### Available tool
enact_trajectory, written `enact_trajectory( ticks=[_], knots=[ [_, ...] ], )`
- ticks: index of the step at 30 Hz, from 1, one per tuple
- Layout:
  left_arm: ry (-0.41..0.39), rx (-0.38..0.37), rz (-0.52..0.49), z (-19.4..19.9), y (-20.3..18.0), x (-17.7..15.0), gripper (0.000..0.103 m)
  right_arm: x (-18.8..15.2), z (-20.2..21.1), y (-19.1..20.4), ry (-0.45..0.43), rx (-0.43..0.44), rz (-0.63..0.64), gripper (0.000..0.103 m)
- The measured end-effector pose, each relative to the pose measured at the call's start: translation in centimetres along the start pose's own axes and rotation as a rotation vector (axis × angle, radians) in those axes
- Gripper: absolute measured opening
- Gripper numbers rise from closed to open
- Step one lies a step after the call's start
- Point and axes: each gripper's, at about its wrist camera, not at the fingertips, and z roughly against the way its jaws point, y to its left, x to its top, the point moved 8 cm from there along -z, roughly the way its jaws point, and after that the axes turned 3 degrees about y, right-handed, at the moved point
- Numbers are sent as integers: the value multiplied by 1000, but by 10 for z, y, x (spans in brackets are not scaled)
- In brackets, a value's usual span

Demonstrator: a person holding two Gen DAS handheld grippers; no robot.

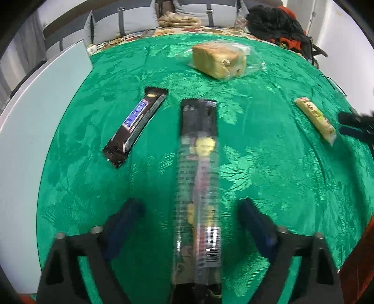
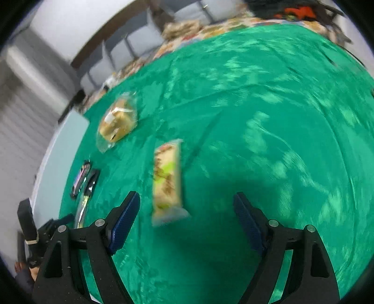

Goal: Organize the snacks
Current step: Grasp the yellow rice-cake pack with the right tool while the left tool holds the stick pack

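On the green tablecloth (image 1: pixel 257 145) a long dark snack pack (image 1: pixel 198 187) lies lengthwise between the open fingers of my left gripper (image 1: pixel 191 210), not clamped. A Snickers bar (image 1: pixel 136 125) lies to its left. A bagged bread loaf (image 1: pixel 219 60) sits at the far middle. A yellow wafer bar (image 1: pixel 315 119) lies at the right. In the right wrist view my right gripper (image 2: pixel 187 210) is open and empty, with the yellow wafer bar (image 2: pixel 167 180) just ahead between its fingers. The bread (image 2: pixel 116 121), the Snickers bar (image 2: pixel 80 177) and the dark pack (image 2: pixel 84 203) lie to the left.
A pale blue board (image 1: pixel 35 140) covers the table's left side. A sofa with cushions (image 1: pixel 140 18) and a heap of dark and red clothes (image 1: pixel 280 25) stand beyond the table. My right gripper's tip (image 1: pixel 357 126) shows at the right edge. The left gripper (image 2: pixel 42 231) shows at lower left.
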Motion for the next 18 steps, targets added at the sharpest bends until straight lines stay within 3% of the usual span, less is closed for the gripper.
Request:
enact_trajectory(
  ticks=[2,3,4,5,7,9,13,18],
  knots=[
    [-3,-6,-10,3,-4,3,47,9,-14,16,72,-42,56,83],
    [-2,-7,-15,5,-5,5,27,15,-26,26,113,-67,82,83],
    [10,-13,-10,5,-5,6,20,17,-34,29,138,-84,93,77],
    [12,-30,3,6,-5,7,19,19,-45,34,176,-123,111,54],
    [6,-82,51,13,0,6,18,22,-50,35,184,-209,146,31],
    [-19,-110,83,23,5,5,18,21,-45,36,201,-199,113,31],
    [-73,-179,124,48,10,4,18,20,-13,47,131,-153,97,31],
    [-150,-242,187,85,20,10,18,2,-3,70,135,-72,61,31]
  ],
)
